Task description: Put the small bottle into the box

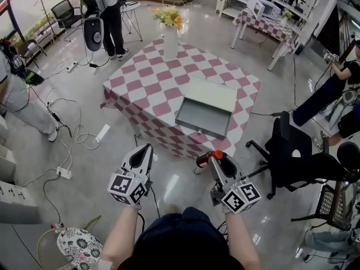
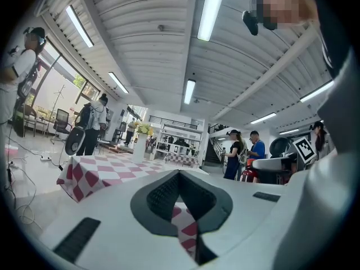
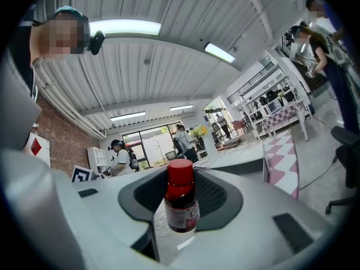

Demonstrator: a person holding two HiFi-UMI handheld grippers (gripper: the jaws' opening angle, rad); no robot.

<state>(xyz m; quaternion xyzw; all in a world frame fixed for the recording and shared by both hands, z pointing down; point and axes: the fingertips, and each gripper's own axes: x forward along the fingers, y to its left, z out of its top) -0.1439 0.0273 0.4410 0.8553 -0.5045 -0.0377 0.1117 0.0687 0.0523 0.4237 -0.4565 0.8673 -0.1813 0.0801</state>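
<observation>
Right gripper (image 1: 214, 158) is clamped on the small bottle (image 3: 181, 198). The bottle is upright between the pads, red cap up. Left gripper (image 2: 179, 176) is narrow: tips drawn together with only a thin wedge of a gap behind them, nothing in it.

Both grippers are over the floor, short of the near corner of the table (image 1: 152, 89). The box (image 1: 197, 129) sits open on the checkered cloth toward that near side, lid flipped back. The bottle is well apart from it.

Around:
- Vase (image 1: 170, 41) with flowers on the far side of the table, behind the box.
- Black office chair (image 1: 292, 151) near the right gripper, by the table's right corner.
- Cables (image 1: 79, 134) and a power strip (image 1: 63, 173) on the floor to the left.
- People standing far left (image 1: 17, 94), back left (image 1: 109, 16) and at the right edge (image 1: 332, 89).
- Second checkered table (image 1: 264, 24) at back right.

Hard to make out:
- In the head view the jaws cover most of the bottle; only the cap shows.
- The label print is too small to read.
- The floral-patterned round thing (image 1: 79, 246) at bottom left is cut off, can't tell what it is.
- The left gripper view shows the cloth, but I can't pick out the box there.
</observation>
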